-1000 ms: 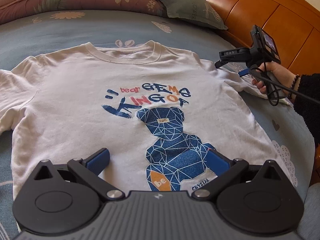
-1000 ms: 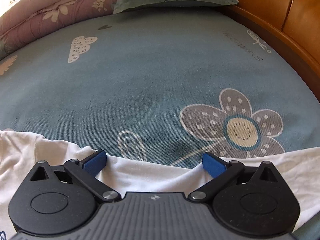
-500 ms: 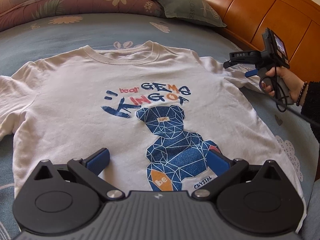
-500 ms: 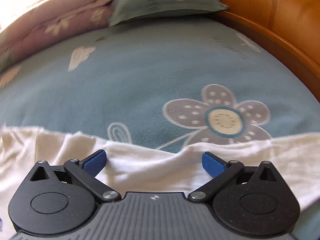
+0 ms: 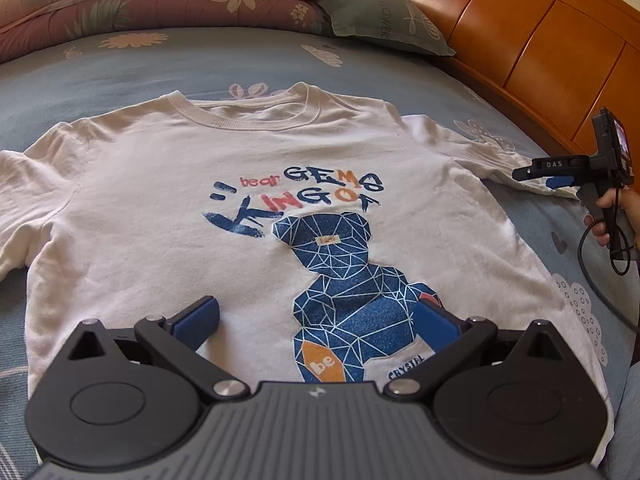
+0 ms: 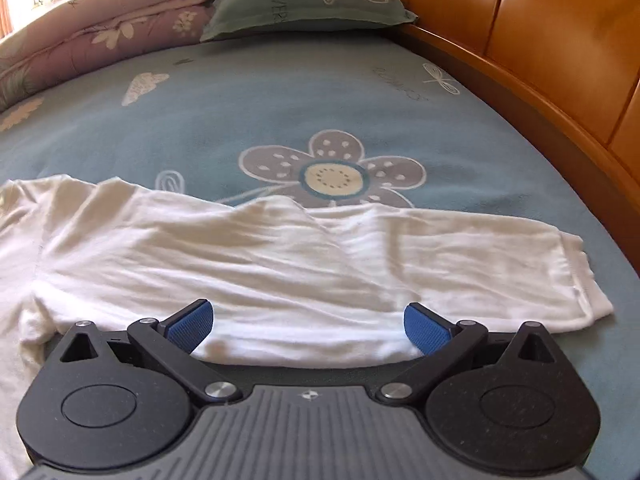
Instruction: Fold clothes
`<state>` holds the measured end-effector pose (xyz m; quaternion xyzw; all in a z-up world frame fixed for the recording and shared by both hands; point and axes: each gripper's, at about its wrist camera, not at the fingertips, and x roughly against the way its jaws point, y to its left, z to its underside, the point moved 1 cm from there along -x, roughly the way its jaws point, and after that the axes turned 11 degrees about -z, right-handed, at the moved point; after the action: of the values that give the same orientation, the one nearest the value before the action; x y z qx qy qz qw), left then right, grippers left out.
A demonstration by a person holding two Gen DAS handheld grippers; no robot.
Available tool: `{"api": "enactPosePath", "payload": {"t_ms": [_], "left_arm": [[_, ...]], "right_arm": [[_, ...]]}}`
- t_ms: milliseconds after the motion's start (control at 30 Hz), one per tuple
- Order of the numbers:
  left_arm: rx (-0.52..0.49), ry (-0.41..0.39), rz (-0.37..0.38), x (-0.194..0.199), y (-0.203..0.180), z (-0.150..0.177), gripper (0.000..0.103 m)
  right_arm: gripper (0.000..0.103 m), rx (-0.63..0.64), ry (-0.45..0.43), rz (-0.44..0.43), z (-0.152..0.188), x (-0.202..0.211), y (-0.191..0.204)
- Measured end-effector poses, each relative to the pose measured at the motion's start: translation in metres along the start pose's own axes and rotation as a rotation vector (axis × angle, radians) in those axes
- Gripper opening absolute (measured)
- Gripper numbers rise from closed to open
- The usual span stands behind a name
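Observation:
A white T-shirt (image 5: 168,216) with a blue bear print lies flat, front up, on the bed. My left gripper (image 5: 316,320) hovers open over its lower hem, nothing between the blue pads. In the left wrist view my right gripper (image 5: 552,176), held by a hand (image 5: 616,204), sits at the end of the shirt's right sleeve. The right wrist view shows that wrinkled sleeve (image 6: 360,256) spread out ahead of my right gripper (image 6: 308,324), which is open and just short of the sleeve's near edge.
The bed has a blue-grey sheet (image 6: 280,112) with flower prints. A green pillow (image 5: 384,16) and a folded pink quilt (image 5: 160,0) lie at the far end. An orange wooden headboard (image 5: 540,48) curves along the right side.
My right gripper has pulled back and to the right, away from the sleeve, so the whole sleeve now shows ahead of it. The left gripper has backed off slightly.

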<state>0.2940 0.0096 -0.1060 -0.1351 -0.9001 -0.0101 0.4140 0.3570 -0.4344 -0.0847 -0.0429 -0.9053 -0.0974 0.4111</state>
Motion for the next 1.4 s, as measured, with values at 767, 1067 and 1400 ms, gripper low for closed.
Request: {"api": "enactPosePath", "payload": {"t_ms": [767,1067,1400], "left_arm": [[0.012,-0.013,0.004,-0.002,0.001,-0.001,0.102],[0.003,-0.017,-0.001,-0.002,0.000,-0.001,0.102],[0.002,-0.018,0.005,-0.002,0.001,-0.001,0.102]], "right_arm": [[0.103,-0.177,-0.062,0.072,-0.009,-0.009,-0.111],[0.103,-0.137,-0.021,0.158,0.008,0.016,-0.137],[0.103,-0.080,0.061,-0.046,-0.055,-0.046,-0.018]]}}
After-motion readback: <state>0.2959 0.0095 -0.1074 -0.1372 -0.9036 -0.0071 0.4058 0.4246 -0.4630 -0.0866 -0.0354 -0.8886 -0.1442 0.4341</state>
